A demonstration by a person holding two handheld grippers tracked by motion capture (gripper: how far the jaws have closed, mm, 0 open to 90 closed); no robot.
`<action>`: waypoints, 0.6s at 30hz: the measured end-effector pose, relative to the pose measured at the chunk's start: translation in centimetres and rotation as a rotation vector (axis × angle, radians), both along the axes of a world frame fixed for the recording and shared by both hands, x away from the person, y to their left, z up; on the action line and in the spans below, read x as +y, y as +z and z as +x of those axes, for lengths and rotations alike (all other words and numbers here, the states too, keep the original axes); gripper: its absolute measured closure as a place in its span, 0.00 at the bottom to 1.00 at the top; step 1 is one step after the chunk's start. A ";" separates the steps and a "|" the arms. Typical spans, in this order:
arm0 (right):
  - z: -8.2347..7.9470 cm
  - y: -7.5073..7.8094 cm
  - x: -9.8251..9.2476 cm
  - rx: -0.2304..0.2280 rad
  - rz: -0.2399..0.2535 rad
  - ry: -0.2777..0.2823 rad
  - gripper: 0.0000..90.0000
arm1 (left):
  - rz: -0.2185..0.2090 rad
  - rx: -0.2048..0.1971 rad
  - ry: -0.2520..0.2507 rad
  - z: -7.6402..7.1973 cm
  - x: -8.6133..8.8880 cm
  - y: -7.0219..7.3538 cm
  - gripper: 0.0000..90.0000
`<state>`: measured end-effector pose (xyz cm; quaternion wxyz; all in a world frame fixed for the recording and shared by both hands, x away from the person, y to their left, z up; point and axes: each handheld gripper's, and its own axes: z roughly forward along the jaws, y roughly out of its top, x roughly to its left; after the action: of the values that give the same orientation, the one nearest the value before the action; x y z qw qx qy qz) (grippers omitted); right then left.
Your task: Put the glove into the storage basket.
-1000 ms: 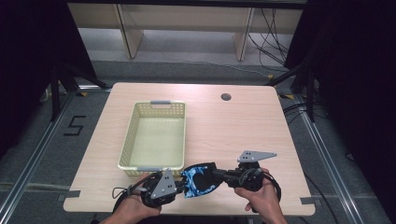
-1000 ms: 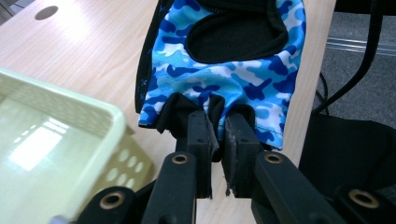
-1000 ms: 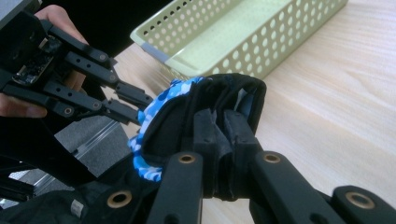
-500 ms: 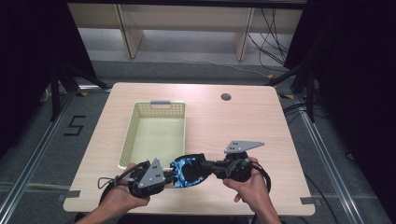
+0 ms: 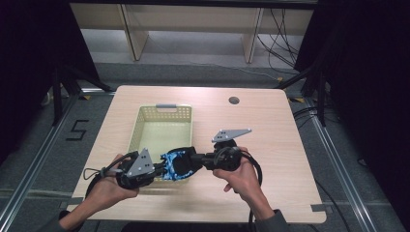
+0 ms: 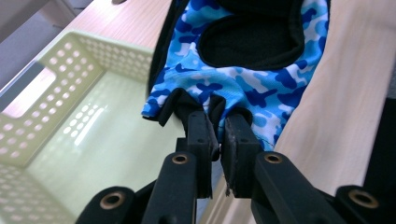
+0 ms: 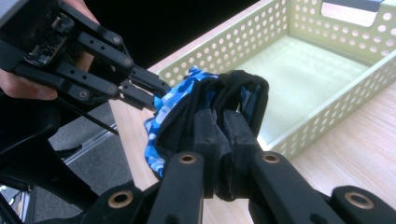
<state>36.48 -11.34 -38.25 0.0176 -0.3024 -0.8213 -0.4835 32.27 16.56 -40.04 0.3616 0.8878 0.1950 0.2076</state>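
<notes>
A blue camouflage cloth with black lining (image 5: 177, 164) hangs between my two grippers, over the near edge of the pale green basket (image 5: 145, 123). My left gripper (image 5: 158, 170) is shut on the cloth's blue edge (image 6: 219, 100), gripping a black hem (image 6: 215, 135). My right gripper (image 5: 193, 158) is shut on the black folded side of the cloth (image 7: 224, 107). In the right gripper view the left gripper (image 7: 159, 93) holds the far end of the cloth, in front of the basket (image 7: 299, 60).
The basket (image 6: 60, 107) has perforated walls and a grey handle (image 5: 166, 106) at its far end; its floor is bare. A round hole (image 5: 234, 100) sits in the wooden table (image 5: 270, 130) at the back right. Dark floor surrounds the table.
Both grippers have carried the cloth up and leftward from the table's near edge to the basket's near end. Both stay shut on it.
</notes>
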 end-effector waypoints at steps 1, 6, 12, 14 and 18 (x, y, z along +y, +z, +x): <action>0.3 -0.1 0.3 0.005 -0.003 0.001 0.96 | -0.005 0.005 0.009 0.1 0.2 0.0 0.91; 1.5 -0.2 1.9 0.015 -0.015 0.011 0.96 | -0.002 0.011 0.036 1.0 1.0 0.0 0.92; 2.7 0.9 3.3 0.008 0.002 0.018 0.96 | -0.001 0.002 0.064 1.7 2.1 0.8 0.92; 3.2 1.3 3.8 -0.010 0.005 0.036 0.96 | -0.004 -0.013 0.077 2.0 2.6 1.1 0.92; 3.7 1.6 5.2 0.024 0.016 0.032 0.96 | -0.001 -0.023 0.109 2.5 3.7 1.5 0.92</action>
<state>40.20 -6.17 -36.66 0.0376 -0.2949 -0.8217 -0.4862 34.72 20.30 -38.54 0.3522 0.8732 0.2391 0.2374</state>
